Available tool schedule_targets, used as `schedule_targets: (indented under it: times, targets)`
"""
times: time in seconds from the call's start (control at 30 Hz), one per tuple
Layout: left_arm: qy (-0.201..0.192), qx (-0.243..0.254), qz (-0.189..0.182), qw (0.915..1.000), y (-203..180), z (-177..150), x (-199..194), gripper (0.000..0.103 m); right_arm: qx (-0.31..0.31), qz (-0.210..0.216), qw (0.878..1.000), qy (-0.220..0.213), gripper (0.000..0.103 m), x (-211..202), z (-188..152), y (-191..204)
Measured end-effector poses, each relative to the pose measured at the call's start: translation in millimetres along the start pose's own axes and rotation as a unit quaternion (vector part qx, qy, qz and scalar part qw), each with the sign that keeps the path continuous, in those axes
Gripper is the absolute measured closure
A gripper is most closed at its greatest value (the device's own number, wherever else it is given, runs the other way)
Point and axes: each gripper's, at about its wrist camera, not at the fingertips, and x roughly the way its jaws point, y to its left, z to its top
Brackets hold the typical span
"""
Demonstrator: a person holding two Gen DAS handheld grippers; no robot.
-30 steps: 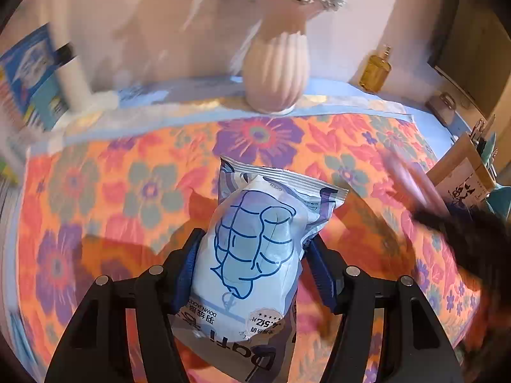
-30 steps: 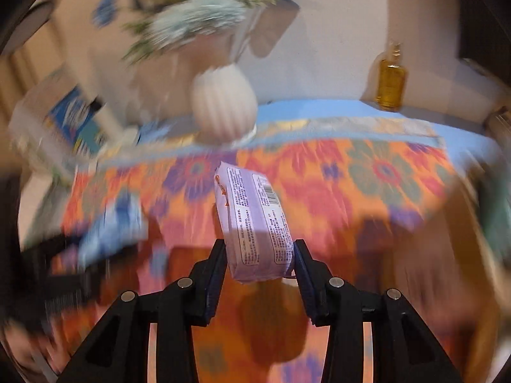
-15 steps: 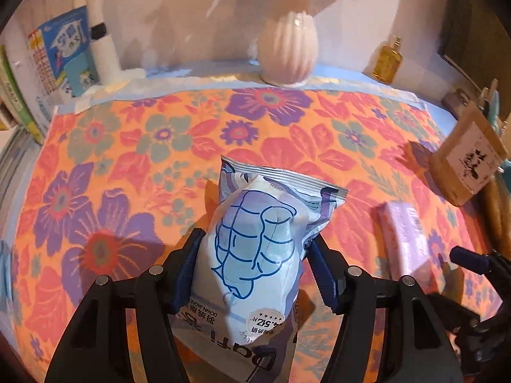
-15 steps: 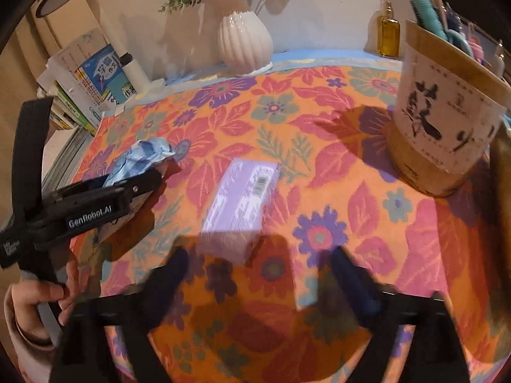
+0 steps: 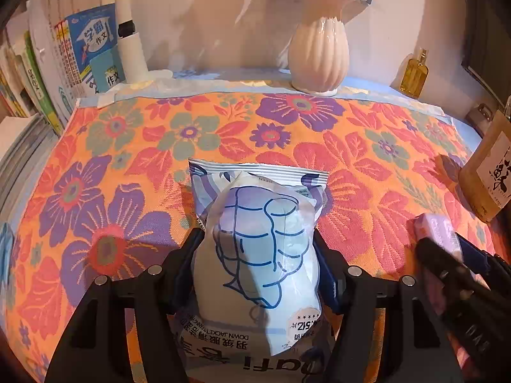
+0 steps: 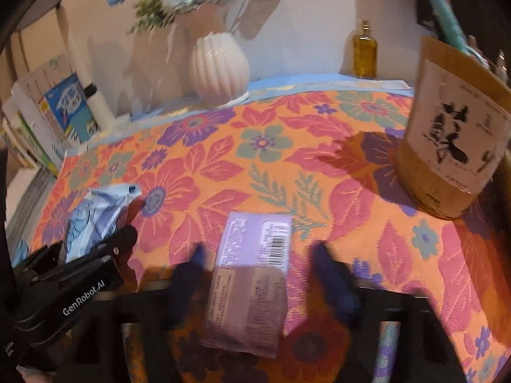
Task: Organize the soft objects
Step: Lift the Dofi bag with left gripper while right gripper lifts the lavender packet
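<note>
- Blue wipes pack (image 5: pixel 258 255): my left gripper (image 5: pixel 258 249) pinches it by its sides, above the floral cloth (image 5: pixel 127 159).
- Purple pack (image 6: pixel 252 274): flat on the cloth between my right gripper's (image 6: pixel 258 255) blurred fingers (image 6: pixel 332 274), which are closing, gaps still visible either side.
- Beyond: white vase (image 6: pixel 218 67), amber bottle (image 6: pixel 364 52), cardboard box (image 6: pixel 453 134).

Right gripper (image 6: pixel 258 274) fingers motion-blurred at lower centre, closing around purple packet (image 6: pixel 252 274), blue pouch (image 5: pixel 255 255) bottom cut off by lower edge
</note>
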Motion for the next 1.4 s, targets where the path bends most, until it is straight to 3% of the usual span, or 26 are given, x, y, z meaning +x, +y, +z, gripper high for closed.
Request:
schedule_targets:
  times: [0.27, 0.5, 0.8, 1.17, 1.4]
  targets:
    - [-0.005, -0.020, -0.006, 0.9998, 5.1, -0.4, -2.2, 0.041, 0.063, 0.110, 0.992, -0.012, 0.064, -4.3, -2.5, -23.5]
    - [-0.012, -0.043, -0.010, 0.9989, 13.1, -1.4, -4.9, 0.041, -0.003, 0.193, 0.980, -0.053, 0.064, -27.7, -10.9, 2.9]
    - [-0.018, -0.067, -0.018, 0.9974, 22.1, -2.6, -7.2, 0.041, -0.074, 0.178, 0.979, -0.063, 0.064, -37.0, -23.0, 31.9]
    - [-0.026, -0.100, -0.025, 0.9944, 34.8, -12.7, -19.0, 0.041, -0.058, 0.172, 0.980, -0.084, 0.064, -49.6, -27.2, 27.1]
    - [-0.009, -0.103, -0.051, 0.9933, 25.2, -26.5, -35.1, 0.041, 0.006, 0.220, 0.971, -0.090, 0.064, -73.1, -33.3, 5.8]
